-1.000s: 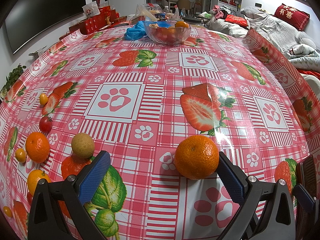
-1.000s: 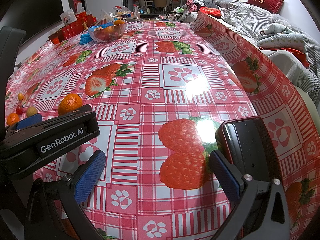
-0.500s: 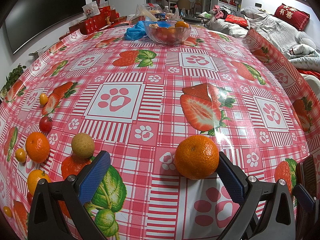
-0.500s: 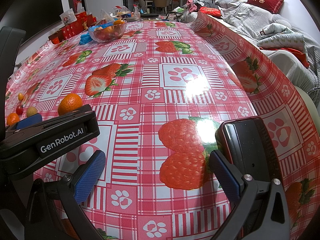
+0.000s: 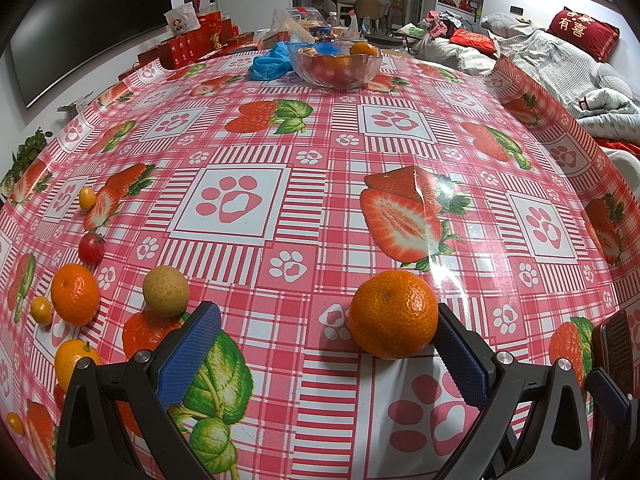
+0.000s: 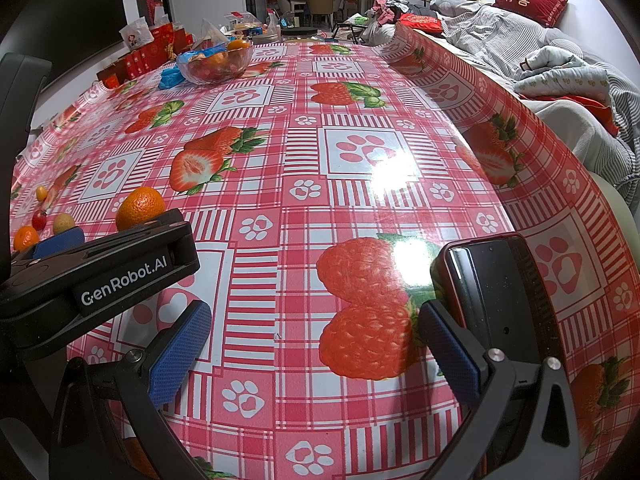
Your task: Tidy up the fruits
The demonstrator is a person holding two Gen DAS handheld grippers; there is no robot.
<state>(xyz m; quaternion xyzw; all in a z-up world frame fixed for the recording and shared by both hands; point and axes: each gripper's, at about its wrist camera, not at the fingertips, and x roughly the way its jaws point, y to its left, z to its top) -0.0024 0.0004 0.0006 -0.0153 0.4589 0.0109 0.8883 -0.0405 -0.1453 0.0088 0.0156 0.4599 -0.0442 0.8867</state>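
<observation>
Left hand-held gripper [image 5: 328, 354] gapes wide, a mandarin [image 5: 393, 314] against its right finger. Right hand-held gripper [image 6: 314, 354] spread open over bare surface [image 6: 360, 152], phone [image 6: 496, 296] beside it.

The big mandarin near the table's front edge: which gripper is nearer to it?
Left. The mandarin sits between the open left gripper fingers, against the right pad. The open right gripper is off to its right.
</observation>
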